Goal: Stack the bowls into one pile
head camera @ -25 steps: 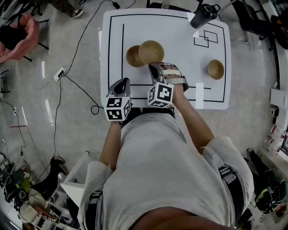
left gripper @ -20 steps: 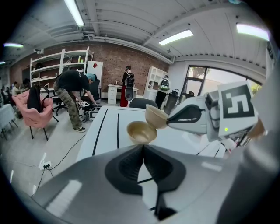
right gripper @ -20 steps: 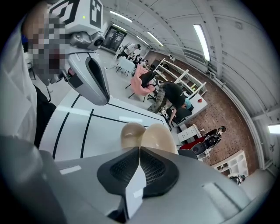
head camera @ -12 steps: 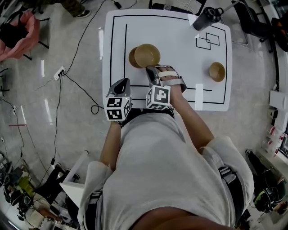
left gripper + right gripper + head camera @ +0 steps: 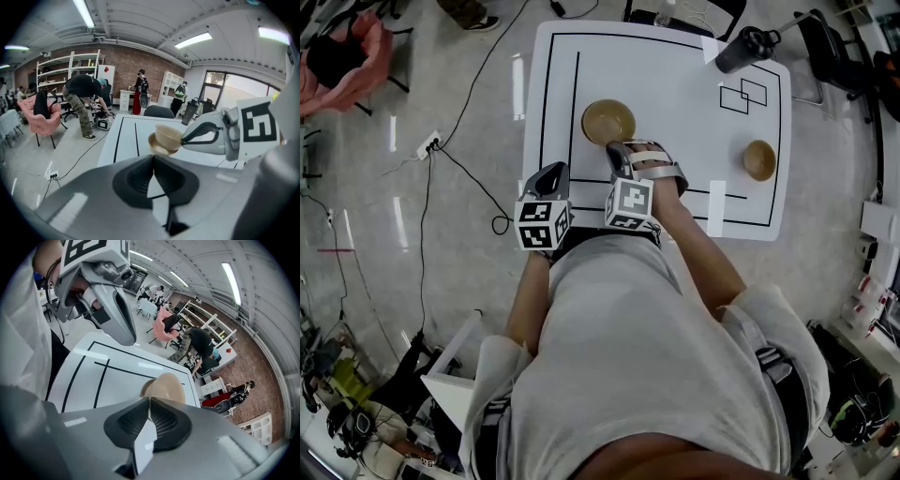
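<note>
My right gripper (image 5: 617, 148) is shut on the near rim of a tan bowl (image 5: 609, 120) and holds it just above a second tan bowl, which the head view almost fully hides. The left gripper view shows the held bowl (image 5: 168, 135) hovering, tilted, over the lower bowl (image 5: 157, 148) on the white table. In the right gripper view the held bowl (image 5: 165, 385) sits just past the closed jaws (image 5: 148, 400). A third tan bowl (image 5: 759, 159) stands alone at the table's right. My left gripper (image 5: 555, 172) hangs shut and empty at the near left edge.
A black bottle (image 5: 747, 47) stands at the table's (image 5: 675, 84) far right corner beside taped squares. Black tape lines frame the top. Cables and a power strip (image 5: 427, 145) lie on the floor to the left. People and chairs fill the room beyond.
The held bowl has moved left from beside the lower bowl to right over it. My left gripper has stayed near the table's near edge.
</note>
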Available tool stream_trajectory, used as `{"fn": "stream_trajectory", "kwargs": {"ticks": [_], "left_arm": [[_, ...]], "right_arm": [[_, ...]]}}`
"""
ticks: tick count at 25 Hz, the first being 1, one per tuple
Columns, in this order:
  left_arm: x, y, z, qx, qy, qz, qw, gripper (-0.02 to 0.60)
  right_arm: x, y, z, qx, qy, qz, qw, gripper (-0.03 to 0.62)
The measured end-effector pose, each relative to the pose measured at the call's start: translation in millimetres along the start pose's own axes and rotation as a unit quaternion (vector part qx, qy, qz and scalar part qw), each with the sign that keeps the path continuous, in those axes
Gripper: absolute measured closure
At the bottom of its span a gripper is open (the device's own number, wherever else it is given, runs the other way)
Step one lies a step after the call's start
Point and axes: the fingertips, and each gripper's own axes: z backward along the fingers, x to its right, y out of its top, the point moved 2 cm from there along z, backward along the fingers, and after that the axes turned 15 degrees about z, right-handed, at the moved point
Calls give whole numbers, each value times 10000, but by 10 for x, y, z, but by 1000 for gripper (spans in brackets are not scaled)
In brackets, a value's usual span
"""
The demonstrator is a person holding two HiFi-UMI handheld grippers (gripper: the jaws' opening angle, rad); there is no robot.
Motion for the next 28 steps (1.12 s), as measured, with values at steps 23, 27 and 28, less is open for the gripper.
{"fn": "stream_trajectory", "kwargs": {"ticks": [23, 27, 28], "left_arm": [[-139, 231, -210, -140, -115, -155, 9997, 580], [-192, 212, -208, -180, -83, -141, 9997, 580], [-203, 215, -198, -177, -76, -136, 9997, 580]], "right_arm": [[-14, 29, -292, -163, 411, 54, 9990, 575], [-34, 43, -329, -203, 494, 104, 9985, 574], [-40, 47, -335, -214, 517, 101, 9984, 574]]}}
